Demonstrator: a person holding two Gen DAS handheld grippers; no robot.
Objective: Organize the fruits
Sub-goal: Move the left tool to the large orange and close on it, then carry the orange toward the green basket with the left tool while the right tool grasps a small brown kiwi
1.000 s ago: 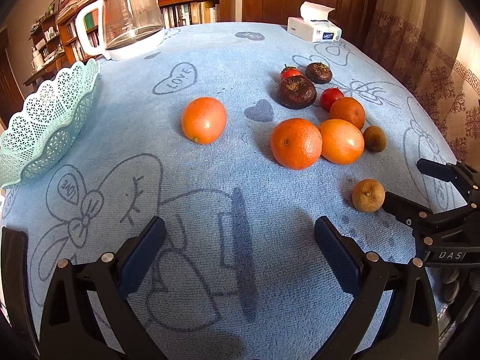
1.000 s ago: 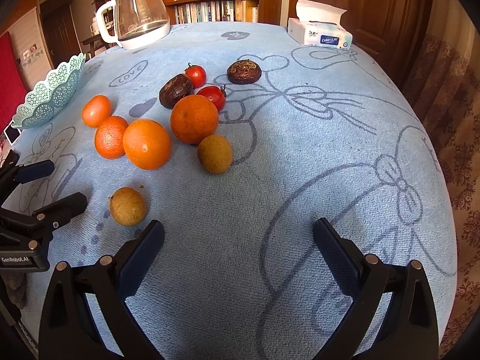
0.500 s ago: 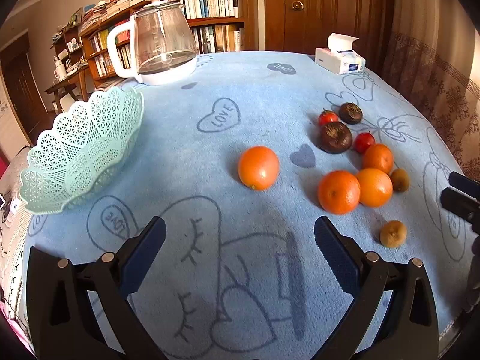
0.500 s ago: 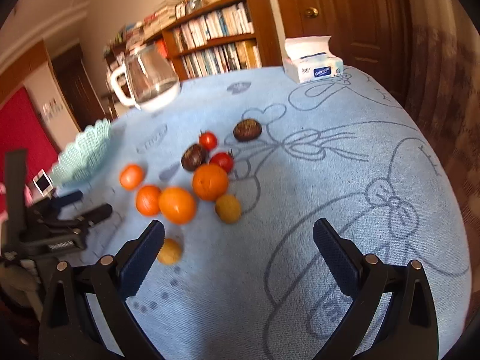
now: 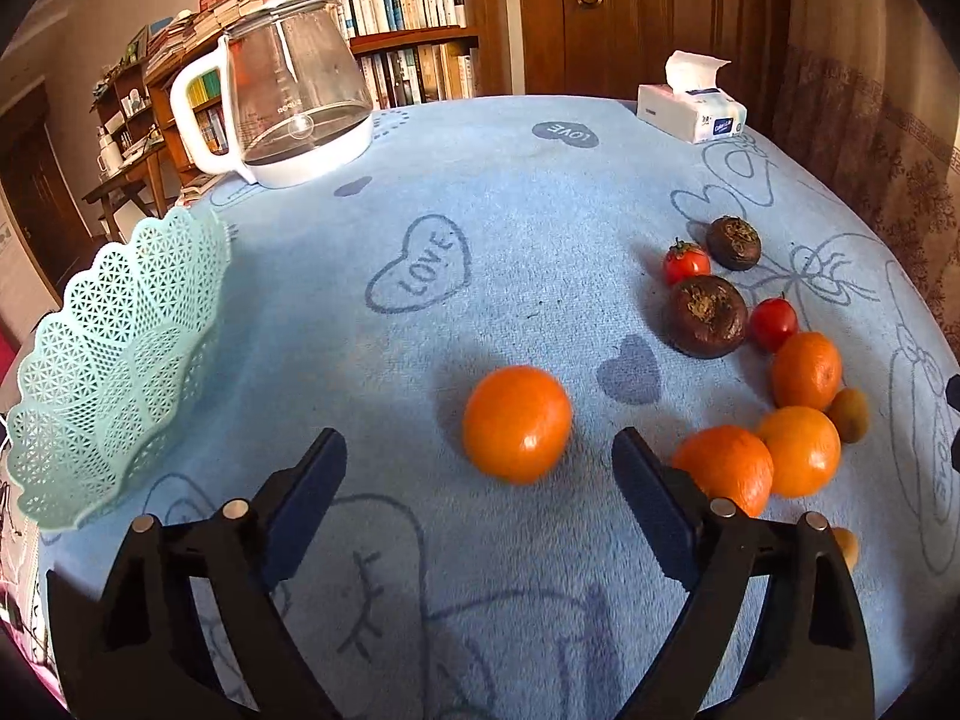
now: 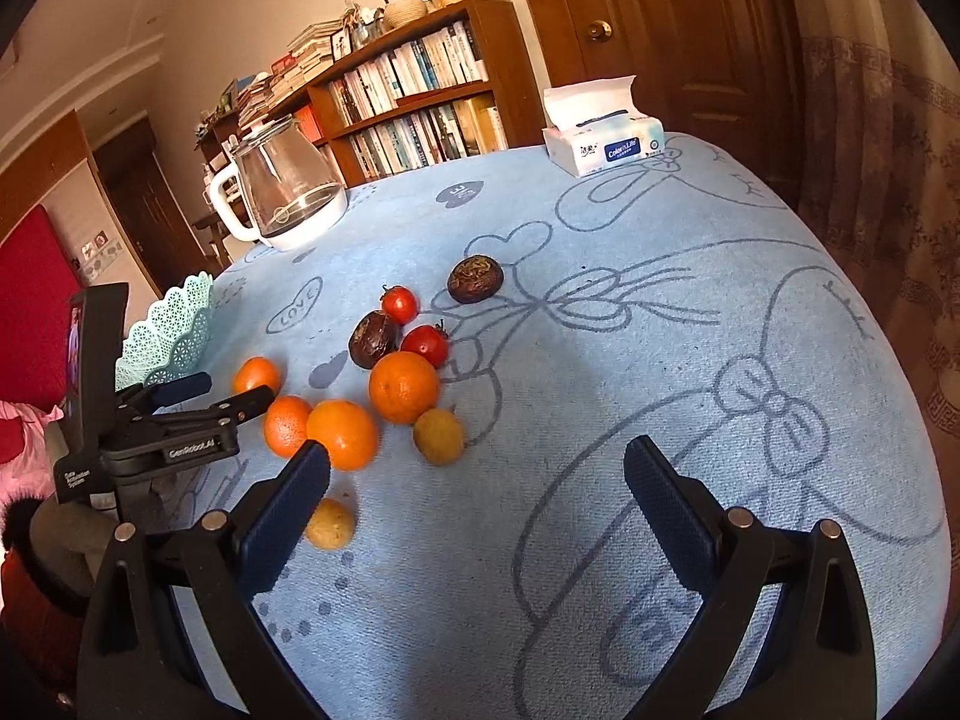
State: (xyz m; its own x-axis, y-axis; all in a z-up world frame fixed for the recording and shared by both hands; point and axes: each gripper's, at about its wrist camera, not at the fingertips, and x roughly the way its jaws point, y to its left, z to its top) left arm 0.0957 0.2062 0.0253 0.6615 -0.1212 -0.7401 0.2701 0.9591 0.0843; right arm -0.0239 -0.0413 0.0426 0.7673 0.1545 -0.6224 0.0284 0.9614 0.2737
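In the left wrist view, your left gripper (image 5: 477, 468) has come down and forward since half a second ago. Its jaws stand spread wide and empty, with the lone round orange fruit (image 5: 517, 423) just ahead between them; I judge it is the next pick. The mint lattice plastic basket (image 5: 114, 360) waits at the left.

In the right wrist view, your right gripper (image 6: 477, 477) is also released and holds nothing, now hovering lower beside the fruit cluster on the blue printed tablecloth (image 6: 690, 360).
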